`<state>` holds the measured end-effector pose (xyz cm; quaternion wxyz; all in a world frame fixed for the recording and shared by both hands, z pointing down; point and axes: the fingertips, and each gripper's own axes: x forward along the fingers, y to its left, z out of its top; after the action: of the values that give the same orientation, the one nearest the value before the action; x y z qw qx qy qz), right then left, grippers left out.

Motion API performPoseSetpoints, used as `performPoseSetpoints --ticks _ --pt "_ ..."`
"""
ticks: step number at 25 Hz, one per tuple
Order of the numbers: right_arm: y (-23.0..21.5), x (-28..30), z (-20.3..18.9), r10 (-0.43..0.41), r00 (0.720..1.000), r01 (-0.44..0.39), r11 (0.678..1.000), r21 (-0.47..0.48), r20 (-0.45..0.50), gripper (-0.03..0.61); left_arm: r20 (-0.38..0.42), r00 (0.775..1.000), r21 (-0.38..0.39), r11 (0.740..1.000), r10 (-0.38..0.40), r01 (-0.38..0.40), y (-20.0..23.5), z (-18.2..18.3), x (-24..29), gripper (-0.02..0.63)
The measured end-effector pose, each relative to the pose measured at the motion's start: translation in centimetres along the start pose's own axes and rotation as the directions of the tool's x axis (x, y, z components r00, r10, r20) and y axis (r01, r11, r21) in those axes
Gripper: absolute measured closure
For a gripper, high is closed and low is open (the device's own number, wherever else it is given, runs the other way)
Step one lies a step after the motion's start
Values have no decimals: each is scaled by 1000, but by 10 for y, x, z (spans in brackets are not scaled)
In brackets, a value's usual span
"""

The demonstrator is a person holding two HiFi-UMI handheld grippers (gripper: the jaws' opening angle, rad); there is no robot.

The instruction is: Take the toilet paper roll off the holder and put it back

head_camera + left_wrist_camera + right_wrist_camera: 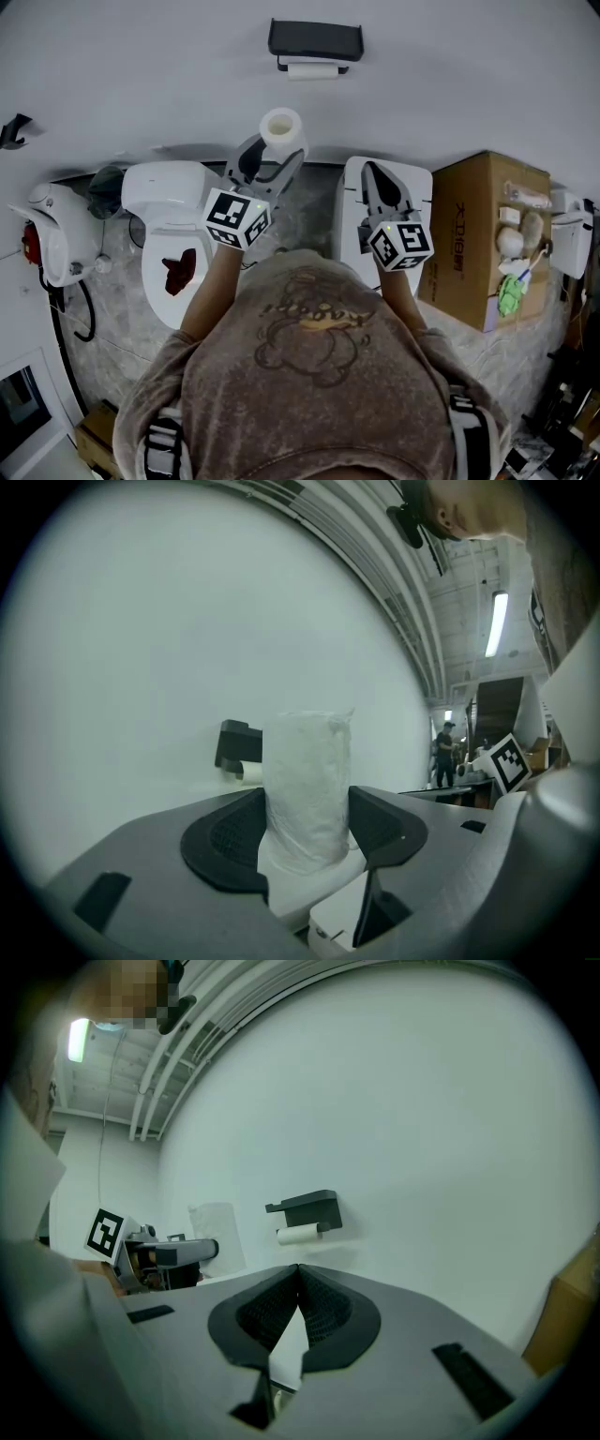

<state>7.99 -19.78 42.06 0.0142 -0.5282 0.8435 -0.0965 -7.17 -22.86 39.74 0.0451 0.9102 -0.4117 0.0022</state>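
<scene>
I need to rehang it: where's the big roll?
Head view, centre-left: the roll stands clamped in the left gripper, below the wall holder, beside the toilet.

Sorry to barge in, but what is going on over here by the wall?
A person is working with a hand-held gripper in each hand, facing a white wall above a toilet. The left gripper holds a toilet paper roll upright between its jaws, off the dark holder on the wall. The right gripper is shut, empty, and held alongside. A slim white cylinder sits under the holder.
</scene>
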Motion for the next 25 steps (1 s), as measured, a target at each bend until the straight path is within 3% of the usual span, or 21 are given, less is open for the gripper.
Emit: performPoseSetpoints --ticks 18,25 --pt "2 -1 -5 -2 1000 2 1000 10 -3 580 -22 1000 16 1000 -17 17 -6 -5 -2 328" --pt "1 -2 -6 -3 1000 4 1000 14 -4 580 13 1000 56 998 -27 26 2 28 4 328"
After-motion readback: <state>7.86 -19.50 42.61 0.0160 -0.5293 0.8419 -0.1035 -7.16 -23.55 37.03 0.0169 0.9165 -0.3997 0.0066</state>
